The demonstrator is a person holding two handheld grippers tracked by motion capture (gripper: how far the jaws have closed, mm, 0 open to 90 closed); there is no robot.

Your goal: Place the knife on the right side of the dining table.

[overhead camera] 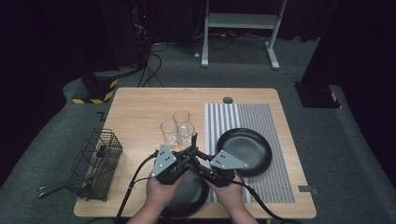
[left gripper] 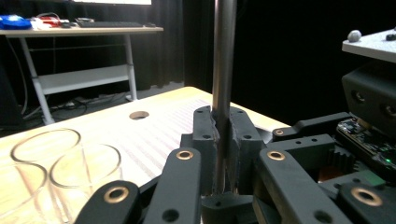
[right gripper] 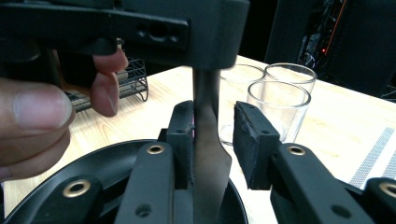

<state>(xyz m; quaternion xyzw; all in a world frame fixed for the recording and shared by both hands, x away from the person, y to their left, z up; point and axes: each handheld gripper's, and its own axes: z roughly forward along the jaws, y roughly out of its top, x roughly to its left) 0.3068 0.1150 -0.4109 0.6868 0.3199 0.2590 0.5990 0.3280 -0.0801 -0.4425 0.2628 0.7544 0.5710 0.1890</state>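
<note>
- The left tongs (left gripper: pixel 223 135) are narrow and clamp the round metal shaft of a knife (left gripper: pixel 224 56), which stands upright above the near black plate (overhead camera: pixel 196 196).
- The right tongs (right gripper: pixel 219 135) are half wide around the flat blade of the same knife. One pad (right gripper: pixel 183 140) lies against the blade, and the other pad stands apart from it.
- Risk: I judge that only the left tongs carry the knife now. The shaft is smooth and thin, so it may slide or turn in the grip and drop onto the near black plate.
- Risk: the glasses (overhead camera: pixel 177 128) stand just behind the near black plate. A swing of either tongs or of the long knife could knock one over.
- Risk: if the right tongs close again off-centre, they may push the blade sideways out of the left grip.
- Count: one knife, and two black plates. The second plate (overhead camera: pixel 245 149) is to the right of and behind the near one, on a striped mat (overhead camera: pixel 261 121).
- Count: three glasses, and one wire basket (overhead camera: pixel 98 163) to the left of the near black plate, all on one table (overhead camera: pixel 140 107).
</note>
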